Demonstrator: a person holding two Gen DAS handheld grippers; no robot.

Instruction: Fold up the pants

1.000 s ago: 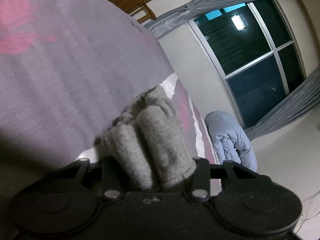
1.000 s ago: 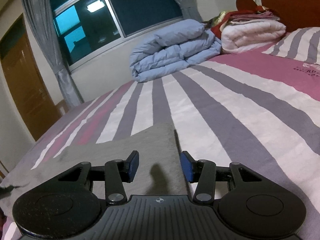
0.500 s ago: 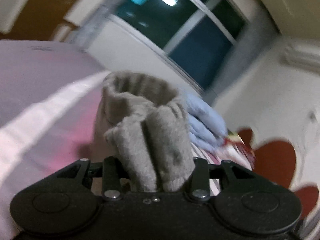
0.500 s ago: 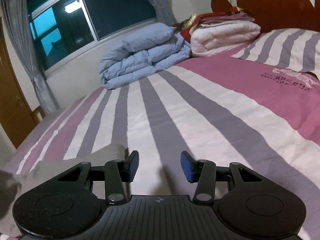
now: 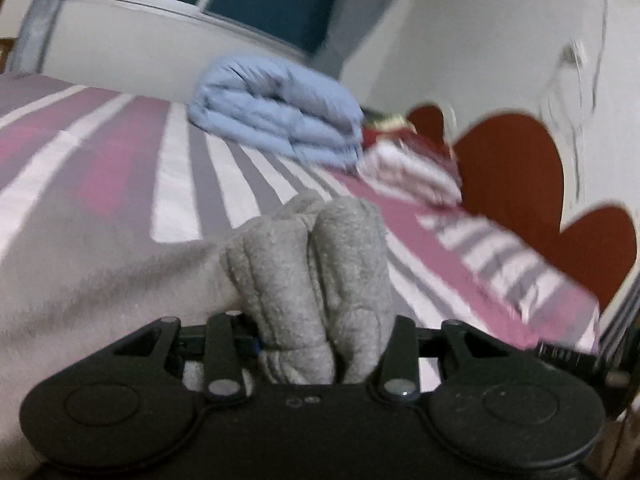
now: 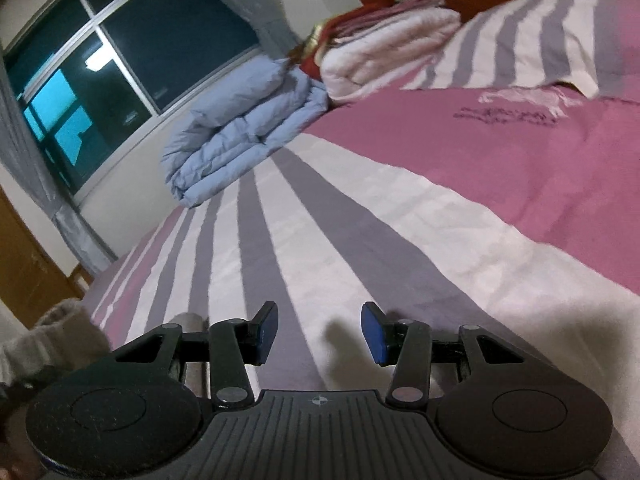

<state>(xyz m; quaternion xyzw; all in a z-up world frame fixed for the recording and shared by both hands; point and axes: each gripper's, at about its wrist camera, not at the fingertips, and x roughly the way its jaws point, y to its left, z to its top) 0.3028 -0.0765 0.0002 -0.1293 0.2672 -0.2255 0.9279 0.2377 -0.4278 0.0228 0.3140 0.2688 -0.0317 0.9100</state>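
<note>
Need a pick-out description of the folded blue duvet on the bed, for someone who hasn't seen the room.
Start at the striped pink, grey and white bedspread and follow its stripes to the far edge under the dark window. The puffy pale blue folded duvet lies there. Beside it sits a stack of white and red folded bedding; the duvet alone is blue and quilted.

Left tongs (image 5: 316, 332): matte black plastic body with two round housings, one at each side, each carrying a shallow circular recess. Two flat black finger links pivot on silver screw heads; further small silver screws sit at the outer linkage joints. Two small round holes mark the body centre.

Right tongs (image 6: 319, 330): same black body, with a ribbed centre panel and a small white crosshair marking at its top edge. The fingertips (image 6: 267, 330) carry blue pads. Fine dust speckles the left housing.
</note>
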